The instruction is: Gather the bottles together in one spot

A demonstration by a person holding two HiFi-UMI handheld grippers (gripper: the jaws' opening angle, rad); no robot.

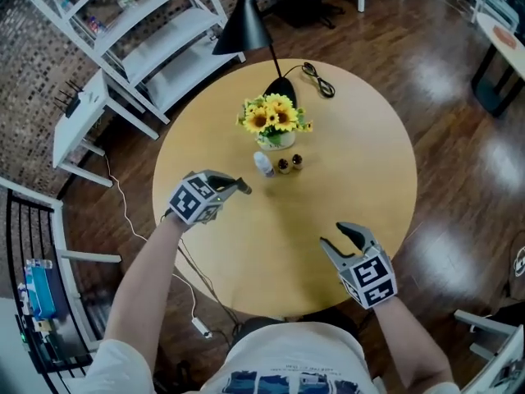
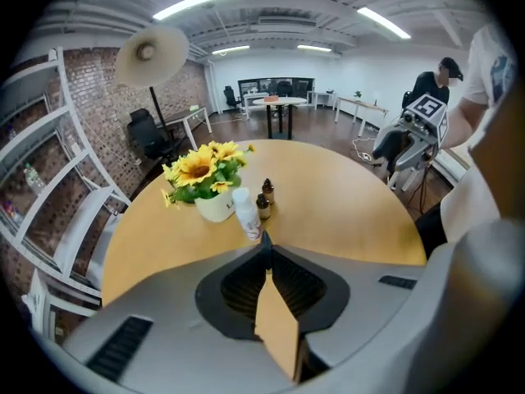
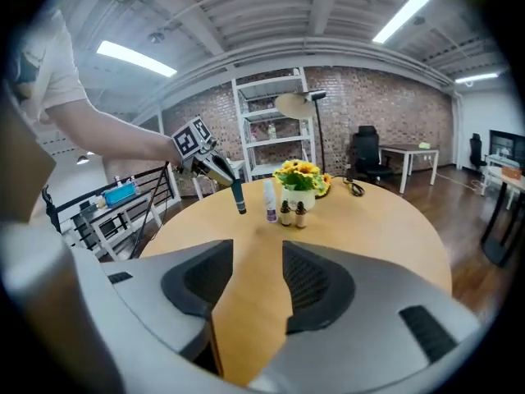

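Observation:
Three bottles stand close together in front of the sunflower pot (image 1: 276,128): a white bottle (image 1: 262,164) and two small brown bottles (image 1: 283,166) (image 1: 296,161). My left gripper (image 1: 244,188) hovers just left of and nearer than the white bottle, shut with nothing in it. Along its shut jaws (image 2: 264,245), the left gripper view shows the white bottle (image 2: 246,213) just ahead. My right gripper (image 1: 335,235) is over the table's near right part, open and empty. The right gripper view looks between its open jaws (image 3: 256,253) at the bottles (image 3: 270,201) (image 3: 285,213) (image 3: 300,213), far ahead.
A black lamp (image 1: 246,23) stands on its base (image 1: 280,89) behind the flowers, with a coiled cable (image 1: 318,80) beside it. The round table (image 1: 361,162) ends close to my body. White shelves (image 1: 156,35) and a small white stand (image 1: 82,121) are at the left.

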